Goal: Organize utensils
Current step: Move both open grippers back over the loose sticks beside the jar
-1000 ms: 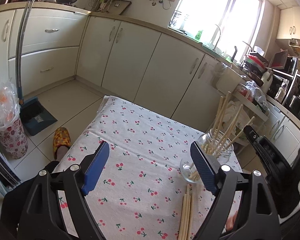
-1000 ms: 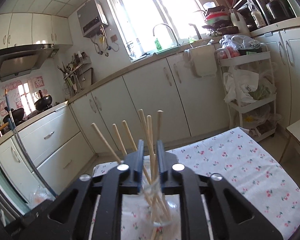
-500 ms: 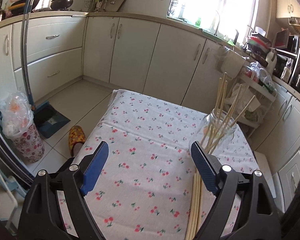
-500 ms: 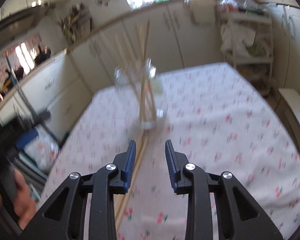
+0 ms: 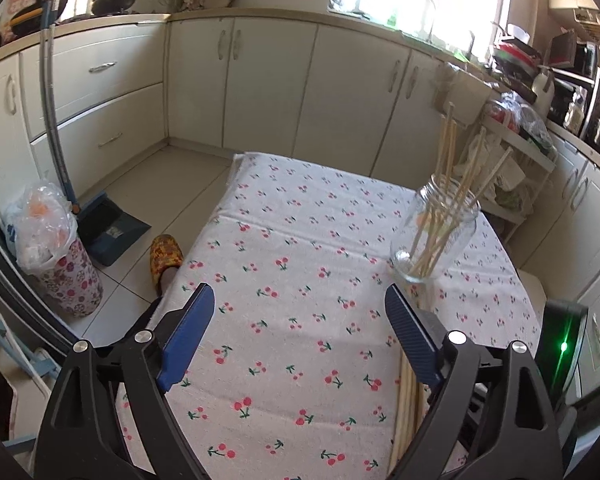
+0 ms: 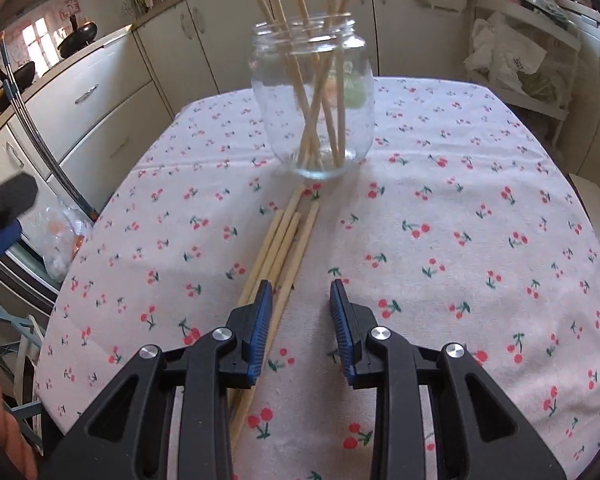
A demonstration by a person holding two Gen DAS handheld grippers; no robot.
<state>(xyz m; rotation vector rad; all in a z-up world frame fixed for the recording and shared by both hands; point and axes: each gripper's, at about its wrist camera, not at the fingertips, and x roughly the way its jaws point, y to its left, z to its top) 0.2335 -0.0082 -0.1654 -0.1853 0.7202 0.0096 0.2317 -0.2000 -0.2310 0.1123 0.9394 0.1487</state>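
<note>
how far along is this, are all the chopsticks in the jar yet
Partly done. Several chopsticks already stand in the glass jar. Nothing is in hand: the right hand-held gripper and left hand-held gripper are both open and empty. Left to do: the loose chopsticks lying on the tablecloth beside the right one's fingers.

Both wrist views overlook one jar (image 5: 436, 232) (image 6: 314, 108).

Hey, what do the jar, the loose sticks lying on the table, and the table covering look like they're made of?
Jar: clear glass, probably; you see straight through it, with bright glints and a threaded neck.
Loose chopsticks: pale, matte, uniform tan, likely bamboo or light wood.
Tablecloth: soft woven fabric, seemingly cotton, matte with a printed cherry pattern and slight creases.
</note>
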